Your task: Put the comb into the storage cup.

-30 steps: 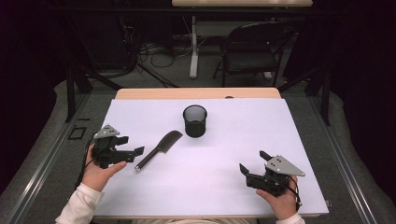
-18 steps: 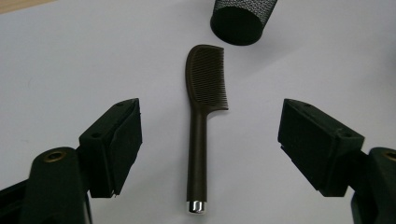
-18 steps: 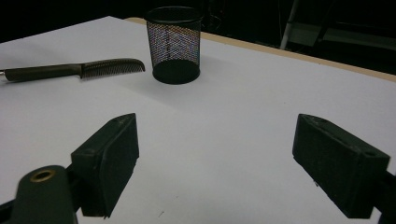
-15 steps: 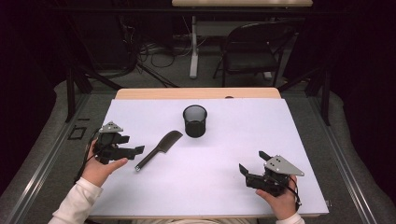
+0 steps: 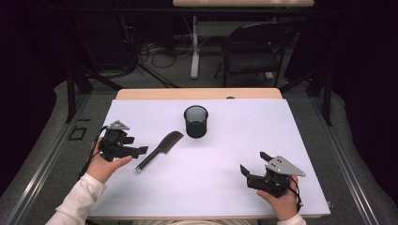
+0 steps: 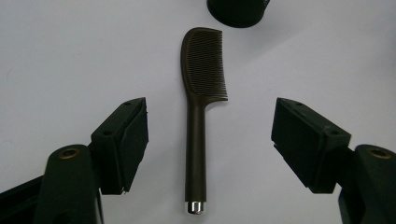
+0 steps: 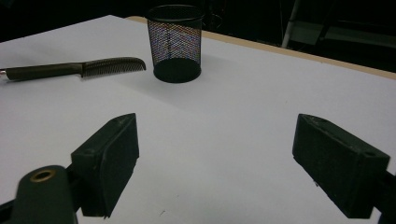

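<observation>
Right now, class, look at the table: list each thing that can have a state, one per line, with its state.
Dark brown plastic comb: lying flat on the white table, between the left gripper's jaws, untouched.
Black wire-mesh cup: upright, looks empty, apart from the comb.
Left gripper: open, jaws have just been closing, comb handle between them.
Right gripper: open, nothing between its jaws.

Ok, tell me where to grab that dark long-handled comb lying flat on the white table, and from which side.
Probably grip the dark long-handled comb across its slim straight handle, between the toothed head and the metal end cap. It lies flat, so come from above. The left gripper is already lined up, open, jaws either side of the handle and not touching; they have just been closing.
</observation>
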`<move>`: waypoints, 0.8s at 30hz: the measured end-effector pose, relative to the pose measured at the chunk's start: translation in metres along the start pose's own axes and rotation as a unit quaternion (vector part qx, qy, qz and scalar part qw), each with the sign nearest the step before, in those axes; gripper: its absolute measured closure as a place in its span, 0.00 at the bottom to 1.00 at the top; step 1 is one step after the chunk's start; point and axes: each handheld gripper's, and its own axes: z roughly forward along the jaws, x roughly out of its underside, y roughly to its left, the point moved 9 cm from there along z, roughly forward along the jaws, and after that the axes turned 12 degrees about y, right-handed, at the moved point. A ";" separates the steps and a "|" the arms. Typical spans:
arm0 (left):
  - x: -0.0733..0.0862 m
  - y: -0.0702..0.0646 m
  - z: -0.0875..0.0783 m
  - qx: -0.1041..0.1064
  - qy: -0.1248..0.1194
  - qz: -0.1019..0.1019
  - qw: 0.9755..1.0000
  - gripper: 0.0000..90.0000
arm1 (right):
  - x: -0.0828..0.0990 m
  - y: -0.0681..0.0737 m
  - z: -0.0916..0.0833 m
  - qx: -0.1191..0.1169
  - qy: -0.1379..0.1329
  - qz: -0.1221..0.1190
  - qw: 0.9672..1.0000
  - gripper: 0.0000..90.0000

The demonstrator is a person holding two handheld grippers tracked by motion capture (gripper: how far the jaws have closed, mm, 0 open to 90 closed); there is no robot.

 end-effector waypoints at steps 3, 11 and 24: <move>0.000 0.001 0.002 -0.002 0.006 0.001 1.000 0.34 | 0.000 0.000 0.000 -0.001 0.001 -0.001 1.000 0.16; 0.002 0.005 0.014 -0.004 0.037 -0.003 0.999 0.38 | 0.001 0.000 0.001 -0.002 0.003 -0.001 1.000 0.16; -0.001 0.009 0.027 -0.011 0.060 -0.005 0.998 0.40 | 0.001 0.000 0.002 -0.003 0.004 -0.002 1.000 0.16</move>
